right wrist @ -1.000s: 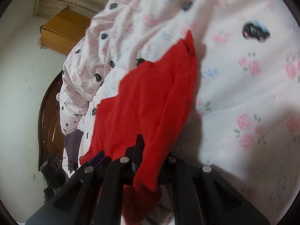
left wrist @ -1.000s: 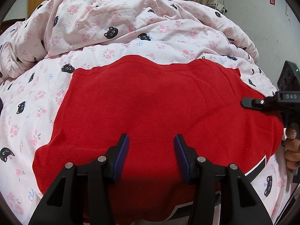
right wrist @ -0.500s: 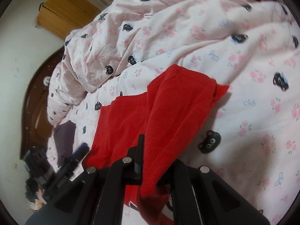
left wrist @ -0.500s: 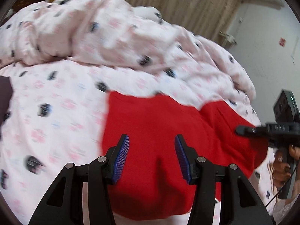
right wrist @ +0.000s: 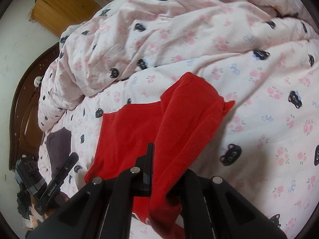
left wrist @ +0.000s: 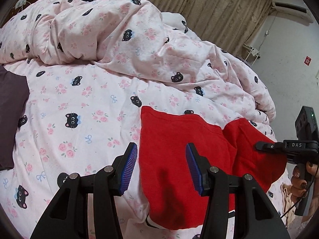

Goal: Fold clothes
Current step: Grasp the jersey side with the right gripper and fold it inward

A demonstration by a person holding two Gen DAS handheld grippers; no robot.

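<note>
The left tongs [left wrist: 161, 167] sit low in the left wrist view, pointing forward over the bed, their two blue-ribbed fingers [left wrist: 130, 164] spread wide apart with nothing between them. The left finger hangs over bare sheet; the right finger hangs over red cloth.

The right tongs [right wrist: 157, 171] are clamped together on a raised fold of the red garment [right wrist: 179, 123]. In the right wrist view the cloth rises from the closed tips and drapes down to the right, covering the right finger. In the left wrist view the right tongs [left wrist: 261, 145] reach in from the right edge, level with the bed, with a person's hand [left wrist: 301, 181] gripping the handle below them; dark-painted nails show.

The red garment [left wrist: 179, 159] lies on the near right part of the bed. Its left half is flat, with a straight left edge; its right side is lifted and folded over toward the middle. A strip of white and dark trim shows at its near edge.

Under it is a pale pink sheet [left wrist: 79, 123] printed with roses, bows and black cat faces. A crumpled quilt [left wrist: 119, 35] in the same print is heaped along the far side. A dark purple cloth [left wrist: 10, 119] lies at the left edge. Beyond are tan curtains [left wrist: 209, 6], a white wall and a dark wooden headboard [right wrist: 22, 109].
</note>
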